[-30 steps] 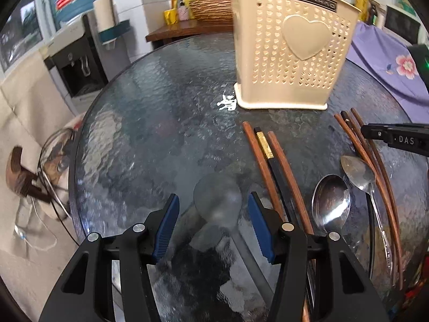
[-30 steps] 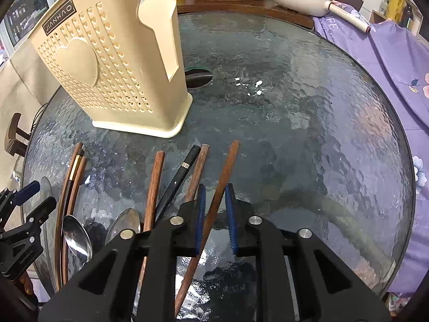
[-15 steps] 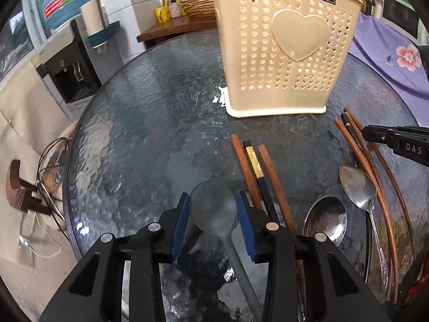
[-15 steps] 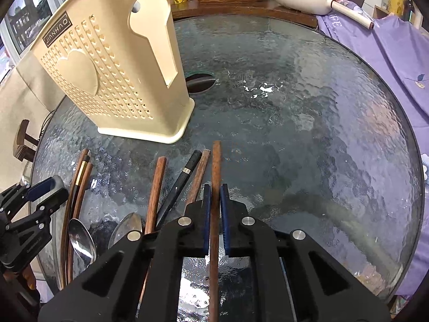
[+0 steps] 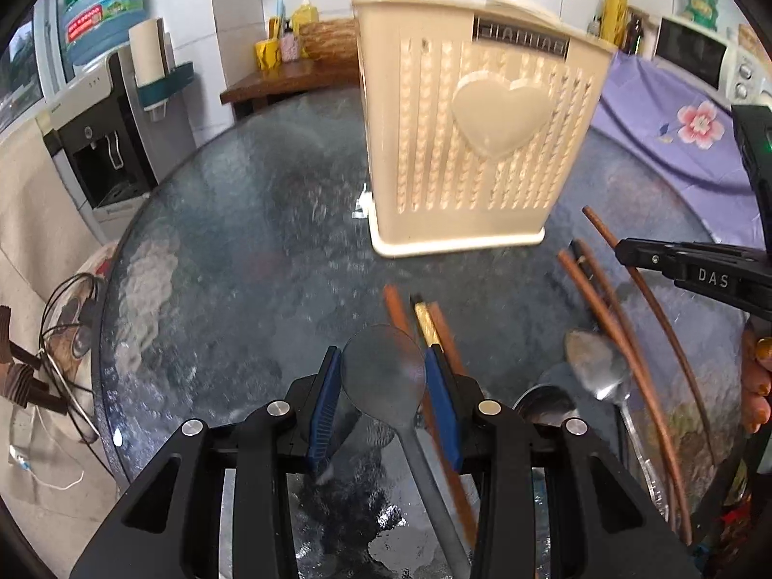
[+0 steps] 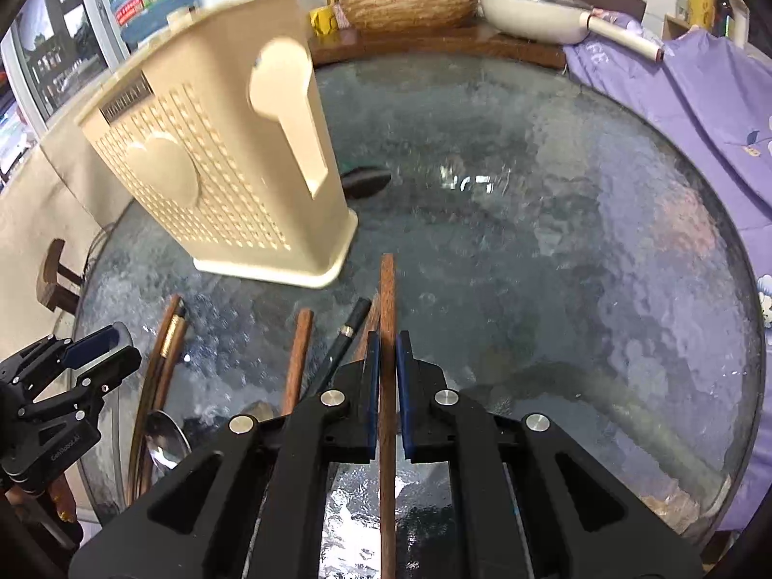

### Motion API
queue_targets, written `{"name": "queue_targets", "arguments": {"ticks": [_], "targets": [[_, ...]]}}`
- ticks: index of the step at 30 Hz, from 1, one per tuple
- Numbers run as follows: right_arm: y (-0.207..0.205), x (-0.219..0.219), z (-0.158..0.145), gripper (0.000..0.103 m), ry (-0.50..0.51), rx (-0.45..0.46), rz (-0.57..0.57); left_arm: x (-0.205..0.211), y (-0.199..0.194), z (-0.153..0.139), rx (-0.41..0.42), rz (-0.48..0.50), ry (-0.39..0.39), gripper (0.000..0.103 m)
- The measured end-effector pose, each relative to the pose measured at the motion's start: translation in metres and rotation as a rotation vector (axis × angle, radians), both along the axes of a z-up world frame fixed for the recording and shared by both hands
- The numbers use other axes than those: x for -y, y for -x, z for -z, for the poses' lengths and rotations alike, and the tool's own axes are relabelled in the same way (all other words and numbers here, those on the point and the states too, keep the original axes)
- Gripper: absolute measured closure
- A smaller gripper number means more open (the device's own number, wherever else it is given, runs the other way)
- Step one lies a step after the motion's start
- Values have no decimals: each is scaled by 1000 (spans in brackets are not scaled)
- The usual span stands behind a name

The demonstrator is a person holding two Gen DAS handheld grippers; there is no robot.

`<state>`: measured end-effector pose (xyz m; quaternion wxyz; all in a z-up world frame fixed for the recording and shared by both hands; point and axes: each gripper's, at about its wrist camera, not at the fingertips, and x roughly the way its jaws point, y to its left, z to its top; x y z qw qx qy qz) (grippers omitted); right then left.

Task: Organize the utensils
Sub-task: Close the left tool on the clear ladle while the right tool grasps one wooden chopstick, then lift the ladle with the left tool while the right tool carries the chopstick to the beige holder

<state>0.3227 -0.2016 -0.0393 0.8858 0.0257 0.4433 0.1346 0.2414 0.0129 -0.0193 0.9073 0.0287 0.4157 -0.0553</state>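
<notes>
Holding both grips: left gripper [image 5: 384,376] jaws clamp spoon [image 5: 383,369], right gripper [image 6: 383,376] jaws clamp chopstick [image 6: 387,318], probably just off desk [image 6: 555,241]; lift straight, drop into far-left holder [image 6: 212,178].

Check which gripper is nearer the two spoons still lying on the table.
Left. The left gripper, holding a ladle, sits just beside the spoons; the right gripper, clamping a chopstick, is farther over.
</notes>
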Motion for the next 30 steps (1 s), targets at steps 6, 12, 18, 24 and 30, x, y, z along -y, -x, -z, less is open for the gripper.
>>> {"name": "queue_targets", "arguments": {"ticks": [6,12,18,24,30], "targets": [[18,9,-35,95,-37,143,29,-2,7,-24,93,18,29,68],[47,15,-78,95,-71,309,20,3,21,-46,183,39,43,68],[72,21,-111,95,-92,415,-10,2,34,-63,253,49,57,68],[82,22,-122,95,-78,448,-23,0,42,-75,307,51,59,68],[90,22,-128,95,-67,470,-30,0,47,-80,328,58,69,68]]}}
